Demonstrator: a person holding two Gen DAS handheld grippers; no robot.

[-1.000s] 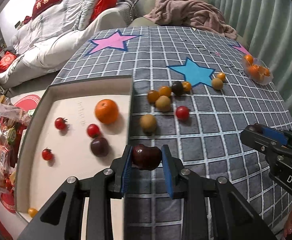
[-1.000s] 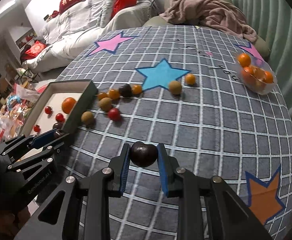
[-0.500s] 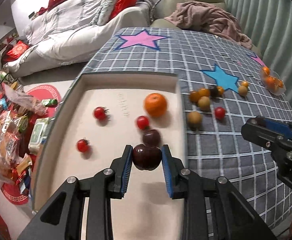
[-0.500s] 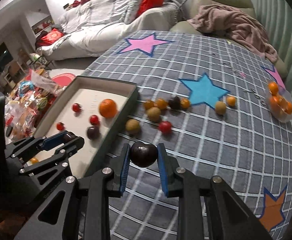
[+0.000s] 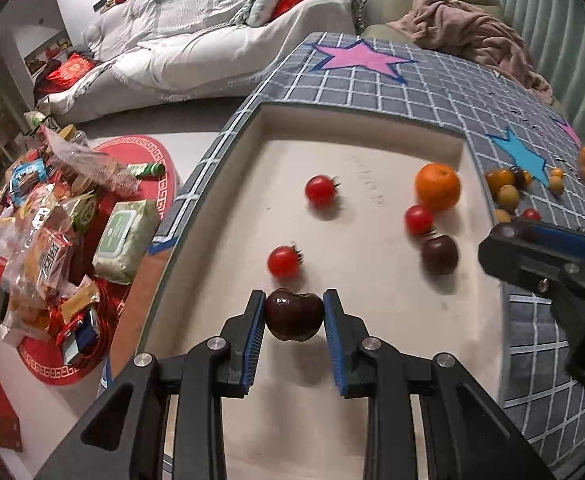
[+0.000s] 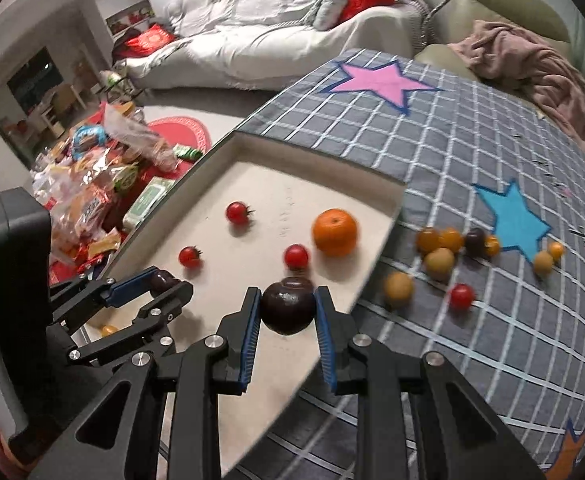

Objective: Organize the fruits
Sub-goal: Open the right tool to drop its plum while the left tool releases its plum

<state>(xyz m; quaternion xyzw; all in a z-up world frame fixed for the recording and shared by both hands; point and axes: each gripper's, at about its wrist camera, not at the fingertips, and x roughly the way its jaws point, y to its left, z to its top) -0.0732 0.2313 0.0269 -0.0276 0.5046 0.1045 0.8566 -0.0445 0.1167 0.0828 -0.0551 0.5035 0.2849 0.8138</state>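
Note:
My left gripper is shut on a dark plum and holds it above the near left part of the cream tray. My right gripper is shut on a second dark plum over the tray's right rim. In the tray lie an orange, three cherry tomatoes and another dark plum. The left gripper also shows in the right wrist view; the right gripper shows in the left wrist view.
Several small yellow, orange, red and dark fruits lie on the grey checked cloth right of the tray. Snack packets cover the floor to the left. A sofa and a blanket lie beyond.
Both grippers have moved left with their plums: the left from the tray's right rim to over its near left part, the right from over the cloth to the tray's right rim.

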